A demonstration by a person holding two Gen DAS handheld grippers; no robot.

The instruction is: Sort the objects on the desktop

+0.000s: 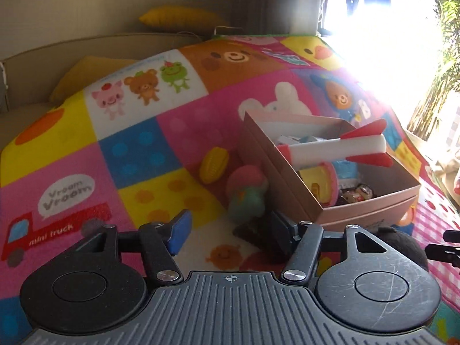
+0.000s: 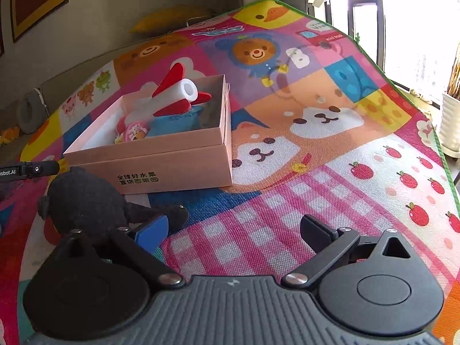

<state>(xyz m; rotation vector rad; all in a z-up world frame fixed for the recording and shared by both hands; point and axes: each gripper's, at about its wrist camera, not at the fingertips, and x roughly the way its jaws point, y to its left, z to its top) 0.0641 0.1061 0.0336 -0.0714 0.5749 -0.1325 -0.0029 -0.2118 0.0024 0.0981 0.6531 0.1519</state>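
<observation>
A pink cardboard box [image 1: 368, 210] stands on the colourful play mat [image 1: 138, 149] and holds several toys. A white and red rocket [image 1: 339, 146] lies across the top of them. To the box's left lie a yellow corn toy [image 1: 214, 164] and a pink and teal plush [image 1: 247, 195]. My left gripper [image 1: 230, 233] is open just before the plush, with a dark brown piece [image 1: 250, 231] on the mat by its right finger. My right gripper [image 2: 234, 231] is open over bare mat. A black plush [image 2: 86, 201] sits beside its left finger, in front of the box [image 2: 172, 166].
Yellow cushions [image 1: 178, 17] lie on a sofa behind the mat. The mat's green edge [image 2: 373, 60] runs along the right, with a white plant pot [image 2: 451, 120] and a bright window beyond it. Part of the left gripper [image 2: 28, 168] shows at the right wrist view's left edge.
</observation>
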